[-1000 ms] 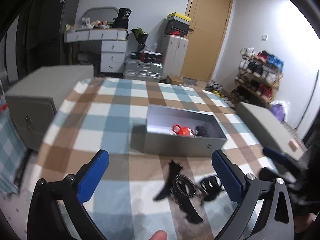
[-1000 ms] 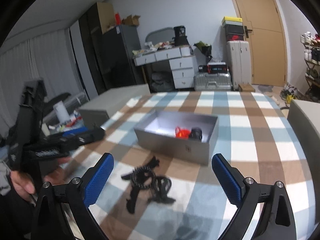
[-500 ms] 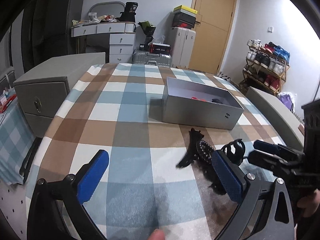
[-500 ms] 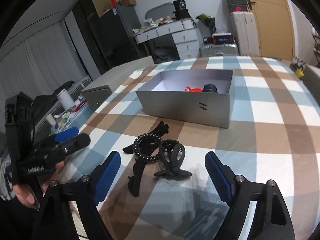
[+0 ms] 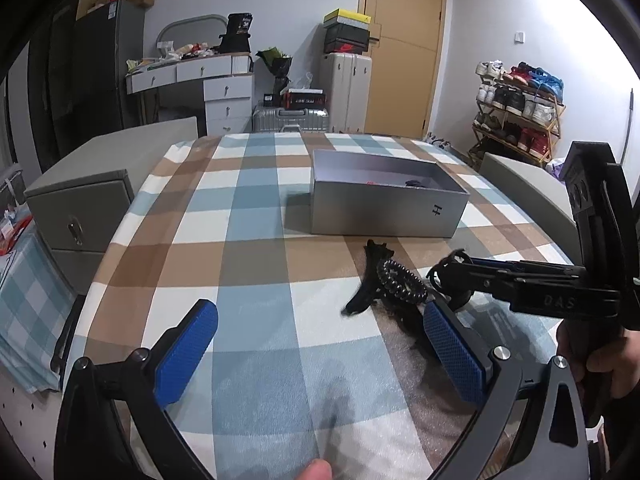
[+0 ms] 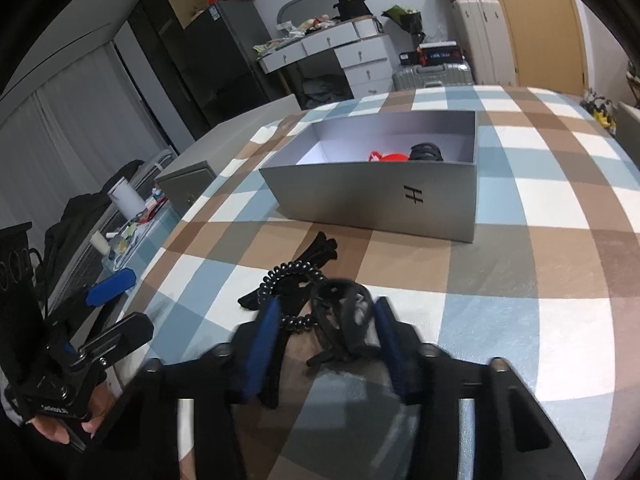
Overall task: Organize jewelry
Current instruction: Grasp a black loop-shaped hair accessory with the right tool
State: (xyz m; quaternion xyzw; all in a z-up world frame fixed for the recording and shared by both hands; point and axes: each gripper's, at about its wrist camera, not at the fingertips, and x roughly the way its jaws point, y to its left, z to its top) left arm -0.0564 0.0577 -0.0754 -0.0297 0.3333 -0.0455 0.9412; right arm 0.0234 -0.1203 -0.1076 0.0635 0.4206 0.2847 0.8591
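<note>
A grey open box point(image 6: 384, 196) sits on the checked tablecloth and holds a red item point(image 6: 390, 157) and a black item point(image 6: 426, 152). In front of it lie a black coiled hair tie point(image 6: 290, 276), a flat black clip point(image 6: 316, 254) and a black claw clip point(image 6: 346, 320). My right gripper point(image 6: 326, 336) is low over the pile, its jaws narrowed around the claw clip but not closed on it. It also shows in the left wrist view point(image 5: 468, 276). My left gripper point(image 5: 320, 344) is open and empty, left of the pile. The box point(image 5: 384, 210) lies beyond.
Grey cabinets stand at the table's left point(image 5: 92, 200) and right point(image 5: 528, 188). A shoe rack point(image 5: 516, 116), suitcases point(image 5: 348, 92) and a white desk point(image 5: 208, 80) are behind the table. A cluttered low surface point(image 6: 128, 216) lies off the left edge.
My right gripper has dropped toward the pile and narrowed its jaws around the claw clip. My left gripper has pulled back and stayed open.
</note>
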